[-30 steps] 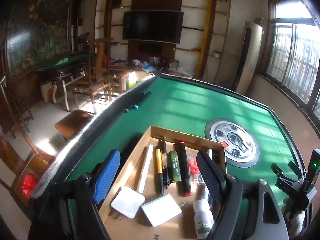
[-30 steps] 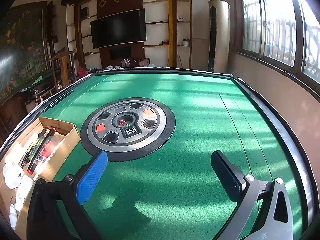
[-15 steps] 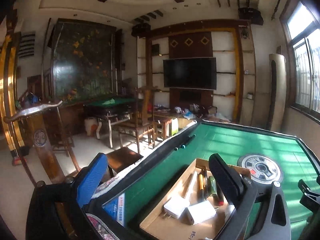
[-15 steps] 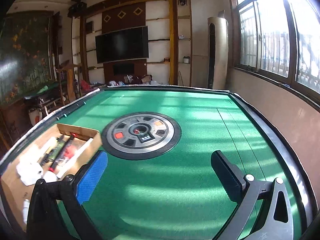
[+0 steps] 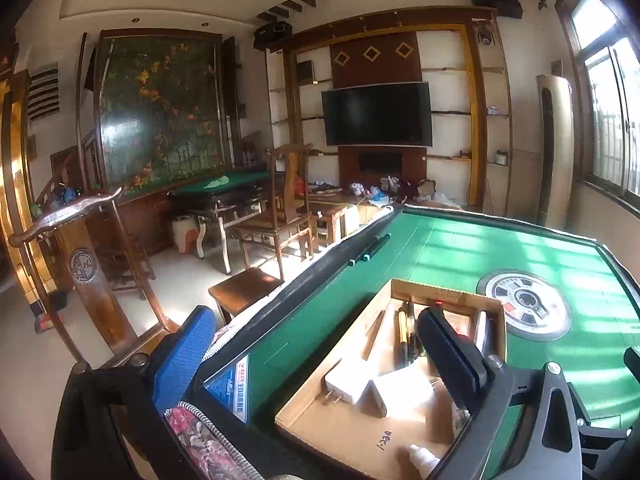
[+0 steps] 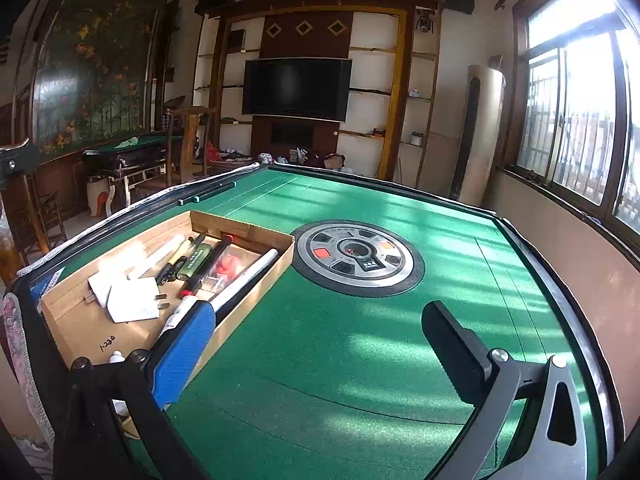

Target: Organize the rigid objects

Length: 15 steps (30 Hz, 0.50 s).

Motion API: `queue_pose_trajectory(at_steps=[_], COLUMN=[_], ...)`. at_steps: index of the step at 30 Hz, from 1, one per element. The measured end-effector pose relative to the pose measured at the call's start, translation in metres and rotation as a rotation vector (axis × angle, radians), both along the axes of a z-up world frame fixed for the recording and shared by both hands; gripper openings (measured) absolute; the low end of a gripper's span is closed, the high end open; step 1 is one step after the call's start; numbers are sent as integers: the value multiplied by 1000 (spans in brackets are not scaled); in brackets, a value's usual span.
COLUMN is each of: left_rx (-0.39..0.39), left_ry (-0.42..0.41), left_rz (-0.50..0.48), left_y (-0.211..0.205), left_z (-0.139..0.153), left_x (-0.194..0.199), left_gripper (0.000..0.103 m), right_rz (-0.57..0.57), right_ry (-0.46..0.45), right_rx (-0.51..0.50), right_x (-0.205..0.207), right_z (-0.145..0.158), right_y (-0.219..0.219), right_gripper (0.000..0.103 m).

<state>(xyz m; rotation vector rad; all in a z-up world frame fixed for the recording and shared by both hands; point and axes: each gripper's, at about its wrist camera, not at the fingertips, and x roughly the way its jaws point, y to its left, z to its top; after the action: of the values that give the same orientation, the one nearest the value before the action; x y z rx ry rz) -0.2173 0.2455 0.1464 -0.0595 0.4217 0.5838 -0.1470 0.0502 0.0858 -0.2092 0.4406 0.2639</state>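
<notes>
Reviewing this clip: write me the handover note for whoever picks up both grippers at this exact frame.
Left gripper: jaws wide, just been opening, nothing between them; it hangs over the table's near edge beside the cardboard box.
Right gripper: open, empty, over bare green felt.
Things: all in the box on the mahjong table: two white chargers, pens, a green tube, a black marker with red tip, a white stick, a small white bottle at the near end.
Done: items lie sorted, long ones side by side.
Left: nothing loose visible on the felt; confirm, then stop.
</notes>
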Motion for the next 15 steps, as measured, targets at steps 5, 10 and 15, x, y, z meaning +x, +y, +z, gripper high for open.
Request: queue_pose_trajectory(at_steps=[5,10,15], left_rx=[-50,-86,-98], left_ry=[67,92,95], left_rz=[10,24,26], left_y=[10,20,24], left_z=[-19,-28,-34], left_x=[11,15,17], left_gripper=[102,102,102], right_rz=[51,69,101], right_ry=[0,37,44], right_rx=[-80,-77,-99], right_x=[0,6,6], right_z=[-4,-7,-8], right_y=[14,19,31], right_gripper=[103,103,103])
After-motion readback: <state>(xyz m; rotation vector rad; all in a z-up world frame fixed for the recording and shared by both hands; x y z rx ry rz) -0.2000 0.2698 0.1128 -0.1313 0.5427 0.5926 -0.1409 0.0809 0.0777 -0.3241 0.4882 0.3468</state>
